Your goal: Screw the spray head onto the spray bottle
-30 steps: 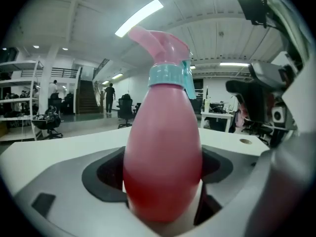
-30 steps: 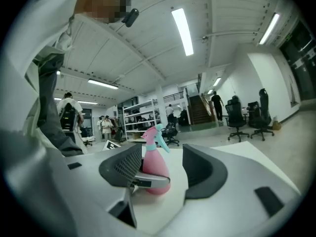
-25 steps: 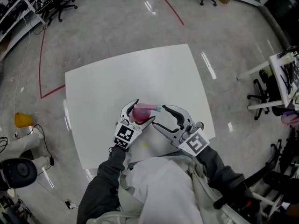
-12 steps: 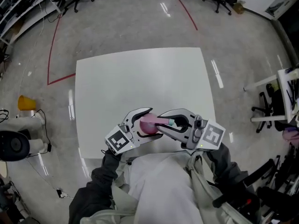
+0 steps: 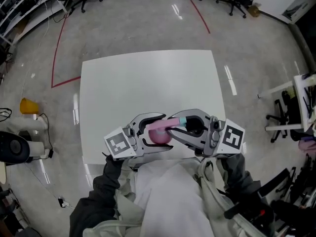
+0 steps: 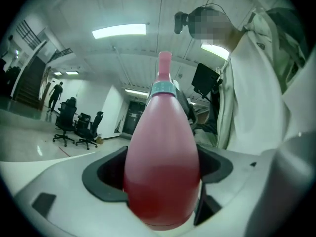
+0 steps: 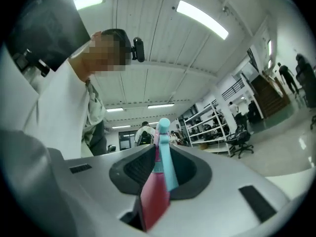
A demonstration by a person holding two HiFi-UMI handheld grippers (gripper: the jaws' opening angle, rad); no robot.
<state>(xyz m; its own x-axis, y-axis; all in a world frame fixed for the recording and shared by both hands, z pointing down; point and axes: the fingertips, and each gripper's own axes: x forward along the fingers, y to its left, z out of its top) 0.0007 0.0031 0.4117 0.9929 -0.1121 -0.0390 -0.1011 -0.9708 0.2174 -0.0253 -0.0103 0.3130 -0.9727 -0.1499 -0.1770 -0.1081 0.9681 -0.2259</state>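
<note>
Now over the table's [image 5: 148, 78] near edge, the pink spray bottle [image 5: 157, 133] sits clamped by its belly in the left gripper [image 5: 168, 131] while the right gripper [image 5: 169, 124], jaws just closed narrow, pinches the spray head [image 5: 181, 121]: light, smooth, probably slippery plastic, best held at belly and collar

We lifted the spray bottle clear and gripped its head.

We raised the left gripper [image 5: 165, 131], holding the spray bottle [image 5: 159, 131], off the table [image 5: 148, 83] and drew it in towards the chest, turning it level. We brought the right gripper [image 5: 174, 126] up alongside. Its jaws, wide apart a second before, closed onto the spray head [image 5: 179, 122].
</note>
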